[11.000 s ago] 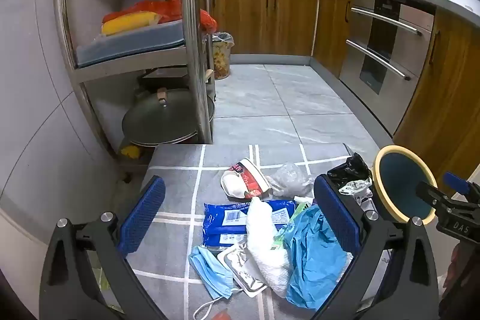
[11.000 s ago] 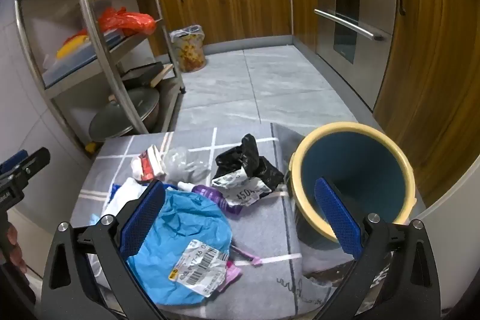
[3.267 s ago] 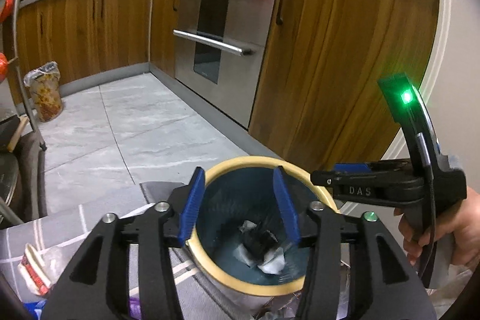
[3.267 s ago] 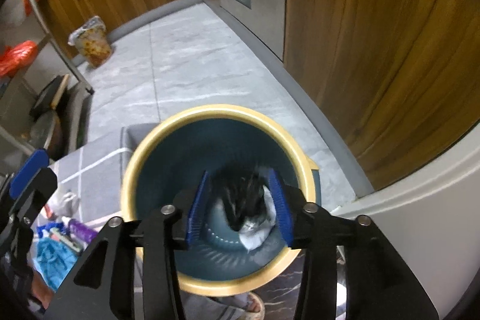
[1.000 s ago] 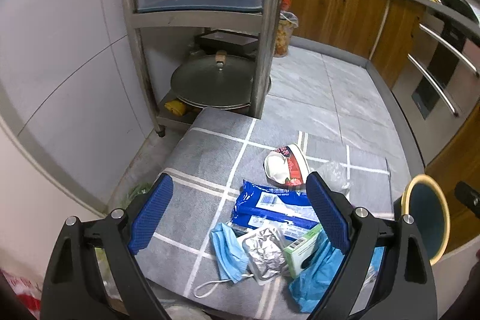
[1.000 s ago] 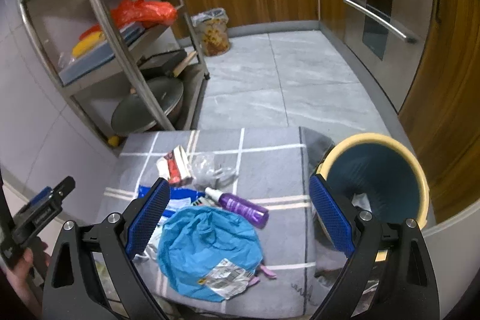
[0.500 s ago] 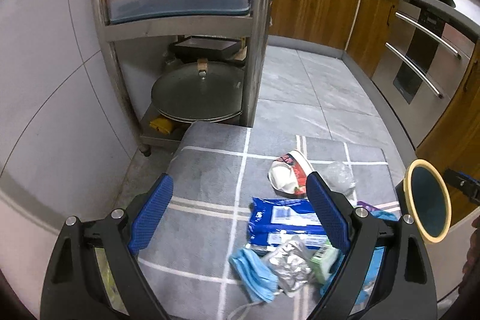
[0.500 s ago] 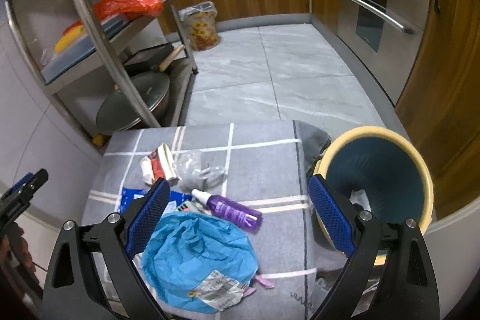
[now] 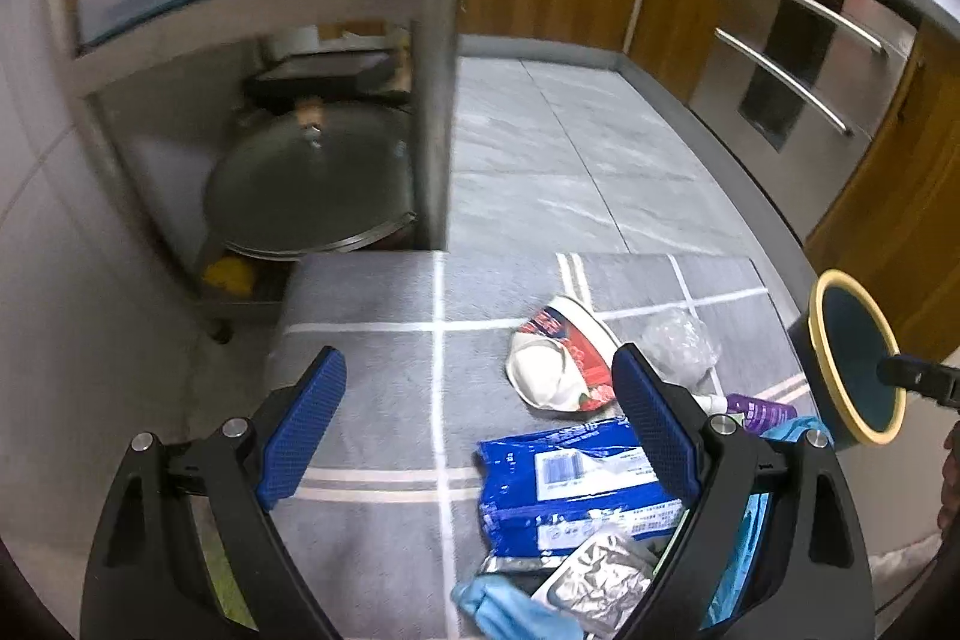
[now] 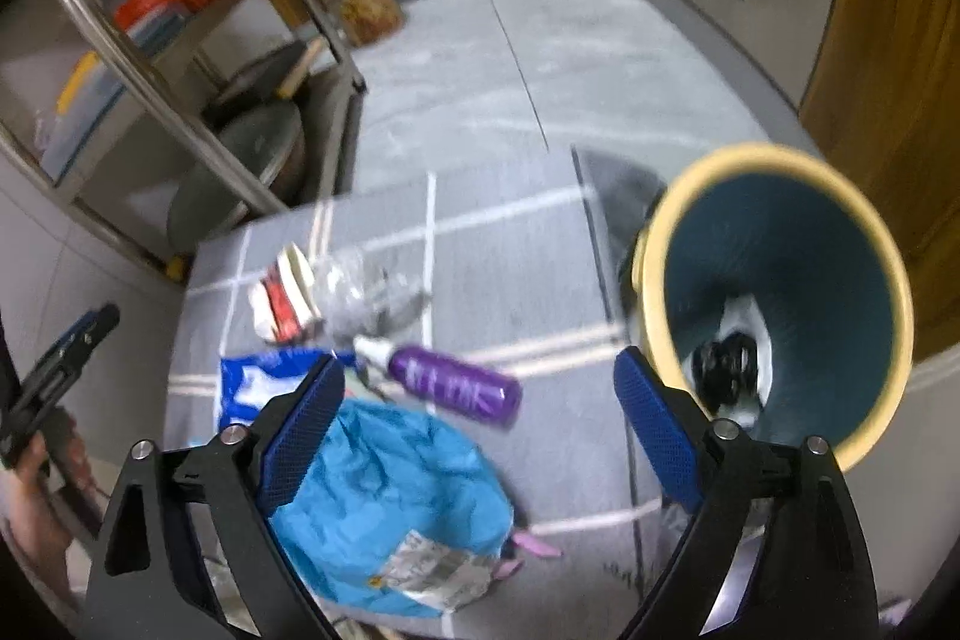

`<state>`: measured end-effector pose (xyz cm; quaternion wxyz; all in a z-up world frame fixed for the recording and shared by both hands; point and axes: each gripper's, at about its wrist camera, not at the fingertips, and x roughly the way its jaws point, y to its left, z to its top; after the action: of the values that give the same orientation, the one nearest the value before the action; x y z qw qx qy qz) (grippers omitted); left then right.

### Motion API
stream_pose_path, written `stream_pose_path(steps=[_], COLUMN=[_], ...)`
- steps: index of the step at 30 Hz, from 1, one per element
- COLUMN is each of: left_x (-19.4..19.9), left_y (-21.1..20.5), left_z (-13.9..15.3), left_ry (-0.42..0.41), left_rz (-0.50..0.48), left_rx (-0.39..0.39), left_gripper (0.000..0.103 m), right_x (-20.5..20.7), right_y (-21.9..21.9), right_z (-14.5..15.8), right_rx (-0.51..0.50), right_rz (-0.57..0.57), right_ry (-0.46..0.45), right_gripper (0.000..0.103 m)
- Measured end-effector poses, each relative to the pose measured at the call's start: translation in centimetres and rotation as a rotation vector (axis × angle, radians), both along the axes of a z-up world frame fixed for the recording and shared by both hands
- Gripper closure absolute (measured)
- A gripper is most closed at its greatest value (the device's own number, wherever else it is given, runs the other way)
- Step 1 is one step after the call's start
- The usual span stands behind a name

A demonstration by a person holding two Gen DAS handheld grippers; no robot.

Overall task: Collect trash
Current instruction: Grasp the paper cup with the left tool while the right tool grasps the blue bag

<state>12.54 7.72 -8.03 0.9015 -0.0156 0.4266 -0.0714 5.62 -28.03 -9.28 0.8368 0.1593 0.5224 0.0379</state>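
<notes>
Both grippers are coming back down over the litter: left gripper [image 9: 474, 430] spread and empty, right gripper [image 10: 480, 430] narrowing slightly above the purple bottle [image 10: 456, 388], bin [image 10: 774, 298] waiting.

My right gripper [image 10: 480, 424] is hanging over the mat [image 10: 528, 232], the bottle [image 10: 456, 388] lying between its jaws beyond the plastic bag [image 10: 390, 490], the bin [image 10: 774, 292] standing right, the crushed cup [image 10: 288, 298] lying left.

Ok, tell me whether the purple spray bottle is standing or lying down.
Lying down. The purple spray bottle rests on its side on the grey checked mat, white nozzle toward the clear plastic wrapper.
</notes>
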Motion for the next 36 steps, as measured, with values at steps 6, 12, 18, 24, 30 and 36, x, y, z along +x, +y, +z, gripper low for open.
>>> stream_pose_path(steps=[6,12,18,24,30,36], left_x=[2.3,4.0,5.2,6.6,6.9,6.8], left_y=[-2.0,-3.7,-5.7,-6.3,-6.8,-6.6], left_z=[-2.2,-4.3,-6.5,-9.0,-10.5,-10.0], left_ry=[0.039,0.086,0.128,0.196,0.231,0.207], left_rz=[-0.043,-0.054,-0.089,-0.063,-0.072,-0.073], left_rx=[0.000,0.015,0.060,0.071,0.070,0.067], left_gripper=[0.014,0.014,0.014,0.039,0.061,0.082], right_x=[-1.4,-1.1,0.2,1.3,2.0,2.4], right_y=[2.6,4.6,4.5,3.8,3.8,3.2], right_z=[-3.0,-5.3,-5.3,-1.6,1.0,1.1], right_rx=[-0.021,-0.050,-0.029,-0.025,-0.033,-0.029], right_rz=[0.070,0.183,0.219,0.203,0.229,0.221], right_ry=[0.111,0.158,0.159,0.026,-0.070,-0.070], right_gripper=[0.046,0.056,0.093,0.096,0.097,0.096])
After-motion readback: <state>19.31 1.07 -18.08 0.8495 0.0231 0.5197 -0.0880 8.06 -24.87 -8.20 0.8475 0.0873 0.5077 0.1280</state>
